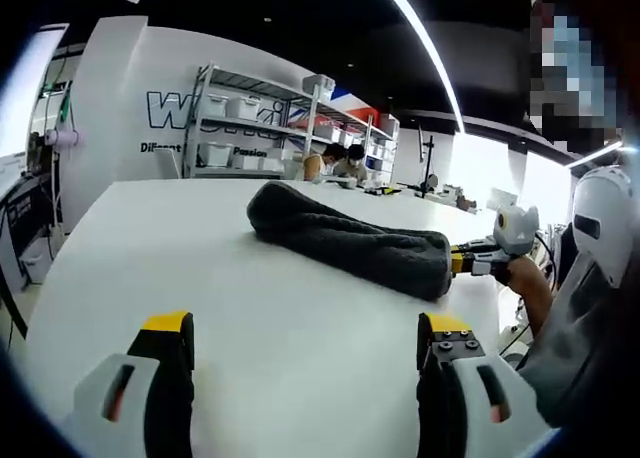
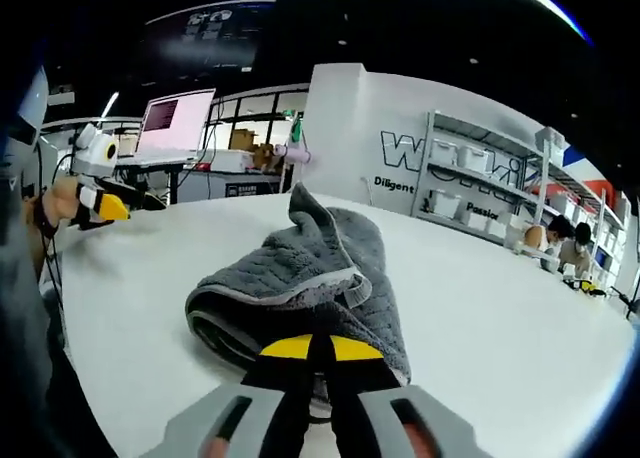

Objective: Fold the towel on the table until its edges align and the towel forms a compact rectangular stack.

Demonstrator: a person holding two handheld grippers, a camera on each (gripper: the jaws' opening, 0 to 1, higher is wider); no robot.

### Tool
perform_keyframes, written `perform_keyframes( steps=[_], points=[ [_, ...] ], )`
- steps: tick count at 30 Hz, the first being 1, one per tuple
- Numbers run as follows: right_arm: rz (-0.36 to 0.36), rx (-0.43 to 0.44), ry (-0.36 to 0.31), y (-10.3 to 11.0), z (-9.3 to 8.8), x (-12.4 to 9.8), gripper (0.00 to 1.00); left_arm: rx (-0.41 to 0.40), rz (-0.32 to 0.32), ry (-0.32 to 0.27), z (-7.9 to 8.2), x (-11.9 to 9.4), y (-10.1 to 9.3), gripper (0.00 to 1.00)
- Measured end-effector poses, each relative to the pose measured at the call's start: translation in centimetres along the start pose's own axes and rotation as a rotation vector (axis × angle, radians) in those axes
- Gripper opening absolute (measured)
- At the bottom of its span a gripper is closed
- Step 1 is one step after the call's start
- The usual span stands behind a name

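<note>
Left gripper hangs over the bare white table with its yellow-tipped jaws wide apart, nothing between them, short of the towel. Right gripper has its yellow tips pressed together right at the towel's near edge; the tips overlap the grey cloth, but I can't tell if any fabric is pinched between them.

That towel is dark grey and bunched into a long, lumpy roll lying across the middle of the table. From the right gripper view it's folded loosely over itself, pale hem showing, one corner poking up at its far end. From the left gripper view the right gripper sits at the towel's right end, touching it, with a hand behind it.

Beyond the towel, metal shelves with white bins stand against a lettered wall, and two people sit near them. Past the towel's far corner in the right gripper view, a lit screen glows.
</note>
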State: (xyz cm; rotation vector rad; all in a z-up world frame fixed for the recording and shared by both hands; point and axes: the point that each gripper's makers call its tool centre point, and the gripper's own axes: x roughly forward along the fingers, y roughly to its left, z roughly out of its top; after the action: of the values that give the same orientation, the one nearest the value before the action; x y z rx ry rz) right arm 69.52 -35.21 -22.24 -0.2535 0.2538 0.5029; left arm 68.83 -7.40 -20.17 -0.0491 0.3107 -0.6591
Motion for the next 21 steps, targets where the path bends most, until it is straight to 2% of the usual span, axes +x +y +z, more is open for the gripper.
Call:
perform_keyframes(
  steps=[6, 11, 12, 13, 16, 21],
  points=[
    [-0.042, -0.010, -0.013, -1.3, 0.4, -0.8, 0.10, -0.004, 0.003, -0.001, -0.1, -0.1, 0.2, 0.97],
    [-0.050, 0.035, -0.055, -2.6, 0.9, -1.9, 0.18, -0.008, 0.003, 0.001, -0.3, -0.1, 0.3, 0.97],
    [-0.047, 0.042, -0.060, -2.7, 0.9, -2.0, 0.21, -0.008, 0.003, 0.001, -0.3, -0.1, 0.3, 0.97],
    [-0.027, 0.085, -0.085, -2.8, 1.2, -2.3, 0.25, -0.009, 0.005, 0.001, -0.3, -0.1, 0.4, 0.97],
    [-0.022, 0.088, -0.103, -3.2, 1.5, -2.8, 0.36, -0.011, 0.006, 0.002, -0.4, -0.1, 0.4, 0.97],
    [-0.003, 0.104, -0.126, -3.4, 2.2, -3.3, 0.66, -0.012, 0.004, 0.002, -0.4, 0.0, 0.4, 0.97]
  ],
)
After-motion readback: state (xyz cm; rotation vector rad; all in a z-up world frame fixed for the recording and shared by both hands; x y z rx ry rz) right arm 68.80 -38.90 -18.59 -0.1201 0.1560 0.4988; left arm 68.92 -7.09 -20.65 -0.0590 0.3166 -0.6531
